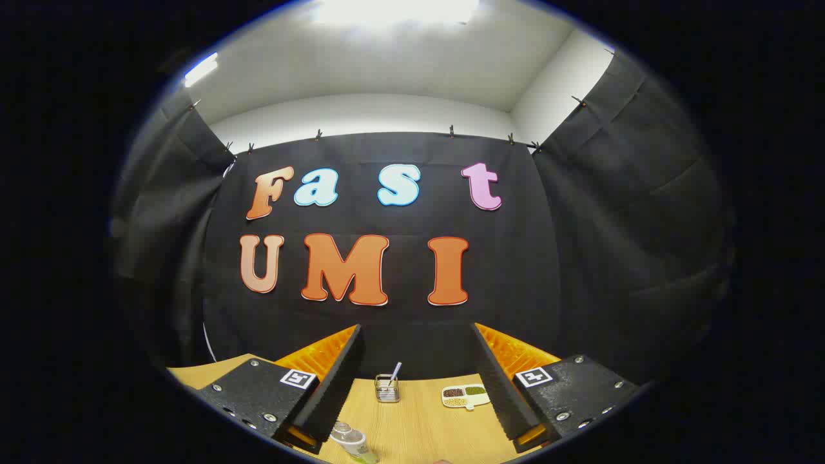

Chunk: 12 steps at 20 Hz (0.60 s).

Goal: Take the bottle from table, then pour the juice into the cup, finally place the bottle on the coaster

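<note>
Two fingers of the hand-held gripper (412, 386) stand wide apart with nothing between them, raised and looking level across the pale wooden worktop (419, 425) toward the booth's black cloth wall, which reads as a ready pose before any grasp.

Take the small clear plastic bottle with greenish juice at its base (351, 443) as the landmark. It sits low and close under the gripper, just beside the left finger's inner edge, so it is within easy reach but not yet centred between the fingers; I judge the gripper must drop and shift left to straddle it.

Beyond the bottle, well apart from it, stands a small wire-sided square holder with a thin stick poking out (387, 388). To the right of that lies a white divided dish with dark, green and tan fillings (465, 396).
</note>
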Tool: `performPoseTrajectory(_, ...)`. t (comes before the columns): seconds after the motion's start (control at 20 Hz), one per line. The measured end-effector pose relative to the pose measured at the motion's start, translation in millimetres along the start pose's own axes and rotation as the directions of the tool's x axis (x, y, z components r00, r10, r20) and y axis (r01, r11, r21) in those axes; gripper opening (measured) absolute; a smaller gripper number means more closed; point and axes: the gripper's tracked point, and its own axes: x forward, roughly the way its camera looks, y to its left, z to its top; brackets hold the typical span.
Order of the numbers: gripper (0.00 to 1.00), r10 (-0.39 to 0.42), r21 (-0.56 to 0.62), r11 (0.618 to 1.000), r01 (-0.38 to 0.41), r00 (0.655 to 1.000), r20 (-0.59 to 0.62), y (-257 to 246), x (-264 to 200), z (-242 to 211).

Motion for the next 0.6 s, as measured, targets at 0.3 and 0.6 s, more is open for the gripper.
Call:
performPoseTrajectory(0.3,0.97,0.015,0.032,0.999,-0.014,0.999,-0.042,0.3,3.8,-7.6)
performPoseTrajectory(0.6,0.97,0.028,0.029,0.999,-0.026,0.998,-0.052,3.6,3.2,-9.5)
